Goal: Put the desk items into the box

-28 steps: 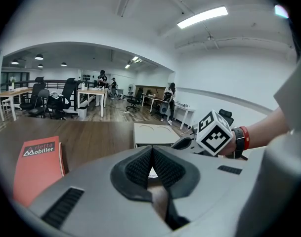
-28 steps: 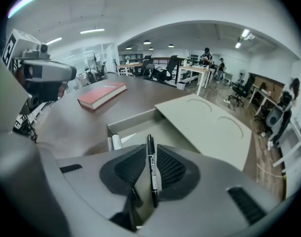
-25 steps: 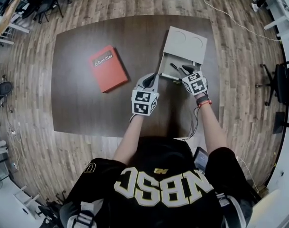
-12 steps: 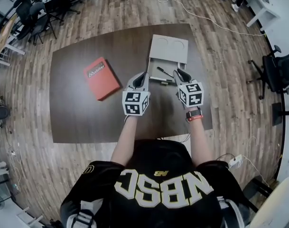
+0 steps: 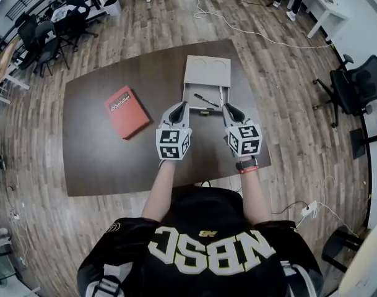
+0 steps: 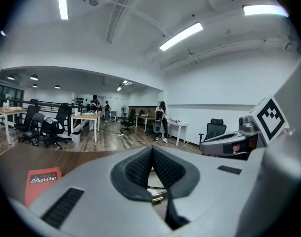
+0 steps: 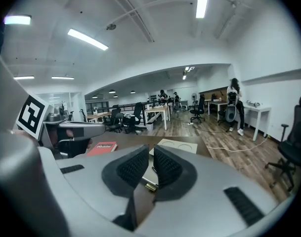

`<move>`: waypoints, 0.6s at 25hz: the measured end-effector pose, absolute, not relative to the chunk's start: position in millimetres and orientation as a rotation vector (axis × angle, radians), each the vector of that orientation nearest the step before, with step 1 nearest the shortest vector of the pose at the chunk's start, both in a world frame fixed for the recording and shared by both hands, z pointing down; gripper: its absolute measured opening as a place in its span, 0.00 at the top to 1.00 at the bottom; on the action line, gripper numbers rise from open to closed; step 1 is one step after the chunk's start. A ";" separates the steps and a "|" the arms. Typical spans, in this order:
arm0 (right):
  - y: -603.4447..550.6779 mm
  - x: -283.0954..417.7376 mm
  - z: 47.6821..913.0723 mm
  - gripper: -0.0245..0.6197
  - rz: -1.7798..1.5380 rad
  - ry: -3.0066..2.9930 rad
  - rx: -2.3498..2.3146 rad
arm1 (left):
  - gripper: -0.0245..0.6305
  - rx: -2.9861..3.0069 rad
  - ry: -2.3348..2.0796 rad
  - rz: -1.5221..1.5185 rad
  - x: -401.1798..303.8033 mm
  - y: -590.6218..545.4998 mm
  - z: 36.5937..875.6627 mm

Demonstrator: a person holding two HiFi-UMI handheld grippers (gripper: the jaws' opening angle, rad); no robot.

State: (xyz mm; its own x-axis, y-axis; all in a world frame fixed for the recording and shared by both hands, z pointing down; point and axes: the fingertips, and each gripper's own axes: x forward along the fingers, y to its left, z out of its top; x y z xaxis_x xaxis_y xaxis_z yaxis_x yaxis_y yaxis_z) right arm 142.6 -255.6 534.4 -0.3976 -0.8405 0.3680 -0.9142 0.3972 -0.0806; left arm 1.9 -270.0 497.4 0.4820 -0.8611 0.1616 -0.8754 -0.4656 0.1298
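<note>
My left gripper (image 5: 181, 107) sits closest on that side. Its jaws are pressed together at the tips, with nothing caught between the pads (image 6: 140, 166). My right gripper (image 5: 228, 109) is level with it, a little apart. Its jaws have just been closing and now stand a narrow slit apart, and nothing is between them either. Both point away from me across the dark bench (image 5: 101, 159).

Just past the jaw tips lies the box (image 5: 207, 70), open, with its pale lid folded back on the far side. In the head view the two grippers flank its near edge, one at each corner. A black pen (image 5: 206, 99) lies slanted inside the tray. A pale pen with a brass-coloured end (image 7: 150, 185) lies along the near rim, showing just below my right jaws in the right gripper view.

Off to the left, well apart from the box, a red book (image 5: 126, 111) lies flat on the bench, untouched.

Beyond the bench the wooden floor (image 5: 287, 60) runs out to desks and black office chairs (image 5: 49, 45), and a few people stand far off.
</note>
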 end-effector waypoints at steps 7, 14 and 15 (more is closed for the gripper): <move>-233.7 154.8 518.8 0.95 0.322 -2.381 1.683 | 0.94 2.558 -1.527 0.075 9.6 -254.2 489.0; -224.8 154.9 509.3 0.95 0.328 -2.434 1.701 | 0.94 2.584 -1.547 0.063 18.0 -243.2 484.3; -224.4 155.3 508.1 0.95 0.334 -2.441 1.702 | 0.94 2.589 -1.555 0.065 19.1 -242.5 483.4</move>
